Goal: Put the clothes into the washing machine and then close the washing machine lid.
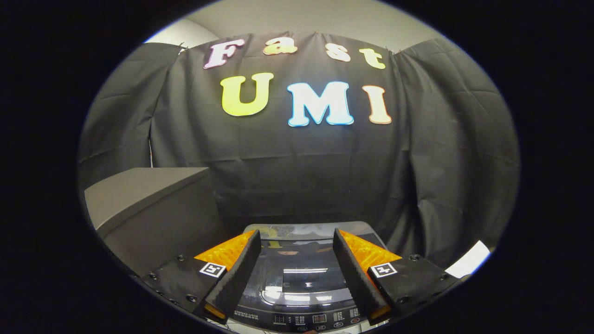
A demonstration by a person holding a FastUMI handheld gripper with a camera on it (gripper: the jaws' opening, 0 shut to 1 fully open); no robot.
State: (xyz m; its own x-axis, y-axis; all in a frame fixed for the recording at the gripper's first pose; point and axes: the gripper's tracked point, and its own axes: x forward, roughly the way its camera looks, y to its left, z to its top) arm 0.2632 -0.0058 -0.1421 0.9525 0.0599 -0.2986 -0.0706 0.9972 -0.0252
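Note:
A top-loading washing machine [297, 297] stands low in the gripper view, right under and between my fingers. Its glossy dark glass lid [301, 273] lies flat and shut, mirroring the wall. The control panel [306, 319] runs along the machine's near edge. My gripper [297, 241] hovers above the lid, open, its fingers spread wide with nothing between them. No clothes are in sight.
A grey table or cabinet [139, 199] stands to the left of the machine, its top higher than the lid. The black cloth wall [301, 176] hangs close behind the machine. A white object [468, 262] pokes in at the right, beyond the right finger.

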